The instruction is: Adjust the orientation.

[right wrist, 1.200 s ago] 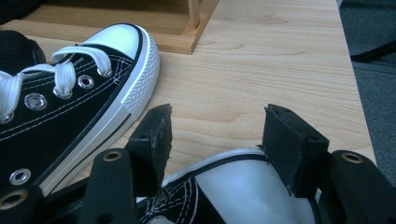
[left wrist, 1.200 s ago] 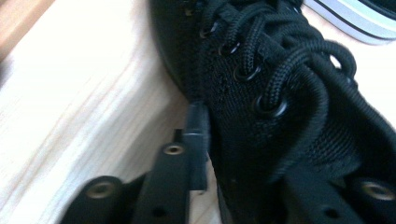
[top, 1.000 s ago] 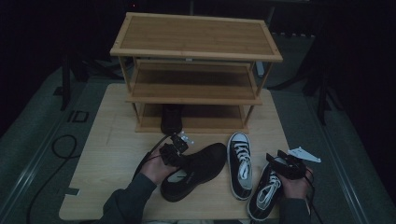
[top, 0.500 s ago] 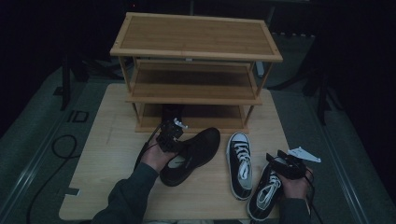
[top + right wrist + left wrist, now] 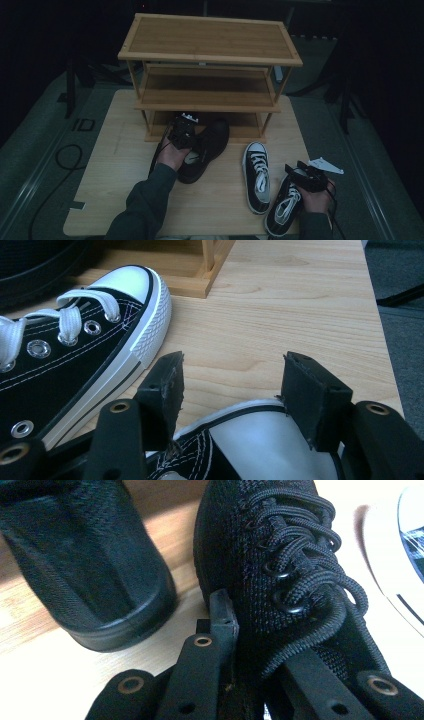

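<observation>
left gripper (image 5: 235, 645) has its fingers closed on the collar of a black shoe (image 5: 207, 147), toe aimed at the rack's (image 5: 210, 55) bottom shelf, likely to slide it in beside a second black shoe (image 5: 90, 565) lying beyond the fingers. right gripper (image 5: 232, 390) fingers spread open over a sneaker toe (image 5: 270, 440); another sneaker (image 5: 257, 175) sits just beside them on the desk (image 5: 115, 165).

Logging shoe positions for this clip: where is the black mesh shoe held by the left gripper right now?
In the high view the black mesh shoe lies left of centre, toe at the bamboo rack's bottom shelf, with the left gripper clamped on its collar.
</observation>
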`<act>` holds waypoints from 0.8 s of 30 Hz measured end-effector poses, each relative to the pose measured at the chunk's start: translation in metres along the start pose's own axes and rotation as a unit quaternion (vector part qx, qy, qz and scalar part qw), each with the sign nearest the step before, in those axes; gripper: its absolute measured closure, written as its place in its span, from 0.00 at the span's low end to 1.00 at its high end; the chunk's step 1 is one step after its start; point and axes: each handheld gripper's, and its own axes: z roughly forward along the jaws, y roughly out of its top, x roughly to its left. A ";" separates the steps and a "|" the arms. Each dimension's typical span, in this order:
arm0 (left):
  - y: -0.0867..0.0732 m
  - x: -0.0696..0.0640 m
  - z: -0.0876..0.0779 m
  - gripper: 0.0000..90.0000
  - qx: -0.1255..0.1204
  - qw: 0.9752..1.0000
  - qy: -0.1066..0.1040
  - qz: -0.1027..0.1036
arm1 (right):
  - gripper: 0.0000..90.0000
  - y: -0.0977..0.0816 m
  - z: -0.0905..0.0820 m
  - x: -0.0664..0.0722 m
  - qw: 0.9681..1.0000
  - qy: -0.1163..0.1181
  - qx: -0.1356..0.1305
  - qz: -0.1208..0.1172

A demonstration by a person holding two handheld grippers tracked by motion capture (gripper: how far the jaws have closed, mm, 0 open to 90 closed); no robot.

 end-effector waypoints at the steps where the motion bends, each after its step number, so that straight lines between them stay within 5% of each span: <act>1: 0.001 0.002 0.002 0.97 -0.002 1.000 0.004 -0.008 | 0.47 0.000 0.000 0.000 1.000 0.000 0.000 0.000; 15: 0.004 0.012 0.006 0.97 -0.034 0.997 0.032 -0.054 | 0.47 0.000 0.000 0.000 1.000 0.000 0.000 0.000; 24: 0.003 0.010 0.013 0.82 -0.033 0.998 0.043 -0.043 | 0.47 0.000 0.000 0.000 1.000 0.000 -0.001 0.000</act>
